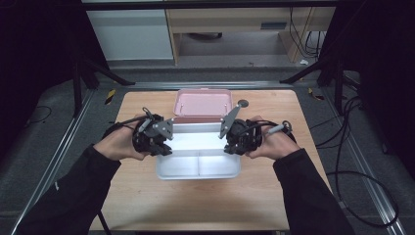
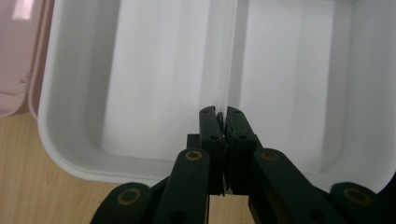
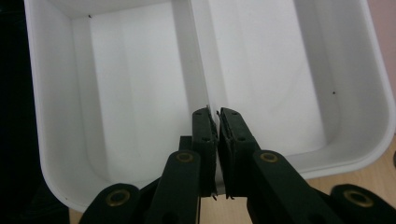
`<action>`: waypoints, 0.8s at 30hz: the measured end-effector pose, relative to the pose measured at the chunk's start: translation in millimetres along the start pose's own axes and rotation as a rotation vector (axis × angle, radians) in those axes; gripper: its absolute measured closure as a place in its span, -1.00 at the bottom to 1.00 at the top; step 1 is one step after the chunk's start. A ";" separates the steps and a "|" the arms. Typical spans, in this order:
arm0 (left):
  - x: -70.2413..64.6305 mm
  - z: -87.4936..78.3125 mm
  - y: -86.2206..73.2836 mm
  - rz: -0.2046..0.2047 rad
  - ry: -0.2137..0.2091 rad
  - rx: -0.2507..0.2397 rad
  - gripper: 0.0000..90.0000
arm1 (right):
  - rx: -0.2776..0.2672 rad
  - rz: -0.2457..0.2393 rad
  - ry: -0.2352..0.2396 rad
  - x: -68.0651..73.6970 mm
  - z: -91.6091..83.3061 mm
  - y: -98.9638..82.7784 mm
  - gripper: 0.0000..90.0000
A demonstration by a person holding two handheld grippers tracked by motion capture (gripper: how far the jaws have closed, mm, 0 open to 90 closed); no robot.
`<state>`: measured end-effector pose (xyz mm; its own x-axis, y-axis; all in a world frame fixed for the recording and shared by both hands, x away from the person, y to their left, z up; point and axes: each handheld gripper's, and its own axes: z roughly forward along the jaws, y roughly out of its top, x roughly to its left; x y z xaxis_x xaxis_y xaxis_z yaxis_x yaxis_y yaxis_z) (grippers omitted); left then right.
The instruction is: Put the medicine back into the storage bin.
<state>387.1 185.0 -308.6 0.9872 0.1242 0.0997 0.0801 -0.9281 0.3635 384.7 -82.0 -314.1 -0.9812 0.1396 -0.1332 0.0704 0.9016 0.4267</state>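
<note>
A white box (image 1: 198, 175) with two compartments lies open on the wooden table, and a pink lid (image 1: 203, 104) rests right behind it. My left gripper (image 1: 165, 147) hangs over the box's left end, my right gripper (image 1: 229, 146) over its right end, and they face each other. In the left gripper view the black jaws (image 2: 223, 112) are shut with nothing between them, pointing down at the box's divider (image 2: 229, 56). The right gripper's jaws (image 3: 214, 112) are likewise shut and empty above the same divider (image 3: 196, 46). Both compartments look bare.
A small dark round object (image 1: 242, 103) lies on the table (image 1: 147, 196) beside the lid's right corner. Bare wood surrounds the box. Black frame legs and cables stand on the floor at both sides of the table.
</note>
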 end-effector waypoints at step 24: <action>96.5 47.1 9.7 -0.025 -0.037 0.068 0.89 | 0.028 0.088 -0.003 -81.3 45.1 -9.6 0.90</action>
<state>489.7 171.4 -339.1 0.9891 0.1356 0.0569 0.1124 -0.9468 0.3016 471.9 -83.5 -347.8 -0.9704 0.2202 -0.0991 0.1614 0.8967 0.4122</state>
